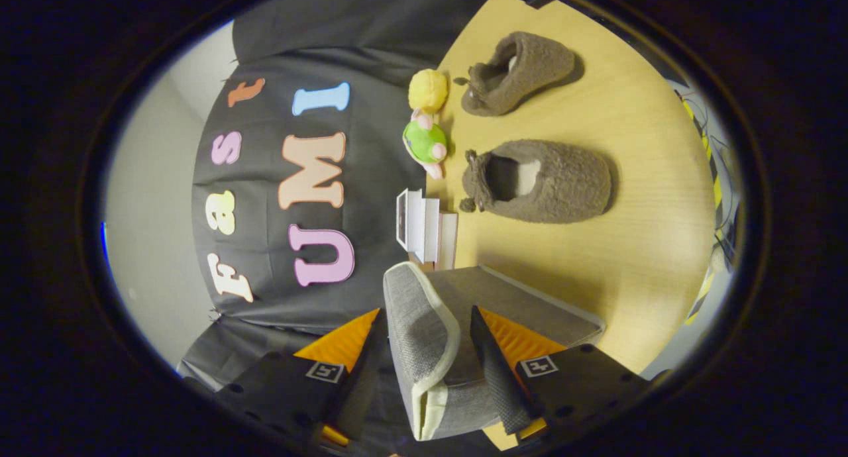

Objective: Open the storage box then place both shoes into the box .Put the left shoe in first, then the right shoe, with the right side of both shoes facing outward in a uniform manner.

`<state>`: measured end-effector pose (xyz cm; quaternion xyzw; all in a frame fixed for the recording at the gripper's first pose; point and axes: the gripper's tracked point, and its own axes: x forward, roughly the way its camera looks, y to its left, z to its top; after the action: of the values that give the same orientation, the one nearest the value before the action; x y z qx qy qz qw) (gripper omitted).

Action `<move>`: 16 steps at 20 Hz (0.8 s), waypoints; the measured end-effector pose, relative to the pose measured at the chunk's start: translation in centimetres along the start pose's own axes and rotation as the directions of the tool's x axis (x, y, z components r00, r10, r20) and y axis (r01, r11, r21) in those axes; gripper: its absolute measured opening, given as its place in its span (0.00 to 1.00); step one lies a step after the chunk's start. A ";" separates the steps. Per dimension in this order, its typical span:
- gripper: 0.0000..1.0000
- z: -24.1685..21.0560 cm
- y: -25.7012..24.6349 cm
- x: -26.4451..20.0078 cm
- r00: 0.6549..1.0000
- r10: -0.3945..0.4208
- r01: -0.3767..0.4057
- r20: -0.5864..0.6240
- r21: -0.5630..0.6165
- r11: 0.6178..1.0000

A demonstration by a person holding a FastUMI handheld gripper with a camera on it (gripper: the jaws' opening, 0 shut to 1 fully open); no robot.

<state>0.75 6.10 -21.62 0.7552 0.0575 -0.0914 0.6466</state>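
Observation:
The grey fabric storage box sits on the wooden table just ahead of my fingers. Its lid, grey with a cream edge, is lifted on edge and stands between the two fingers. My gripper is shut on that lid, one finger against each face. Beyond the box lie two brown fuzzy slippers side by side, the nearer slipper and the farther slipper. Both have their openings turned toward the booth wall.
A yellow and green plush toy stands at the table's back edge beside the slippers. A small stack of books leans against the wall between the toy and the box. Bare wood stretches on the slippers' other side.

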 end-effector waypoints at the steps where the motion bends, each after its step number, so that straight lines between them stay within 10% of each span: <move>1: 0.64 -0.3 0.5 0.2 1.000 0.014 -0.013 -0.008 0.018 1.000; 8: 0.17 -0.5 2.9 1.2 0.996 0.075 -0.075 -0.042 0.000 0.997; 16: 0.17 -2.9 10.7 -0.8 0.971 0.184 -0.220 -0.154 -0.265 0.939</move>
<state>2.32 7.35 -10.68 0.6621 0.0328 0.0328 0.7480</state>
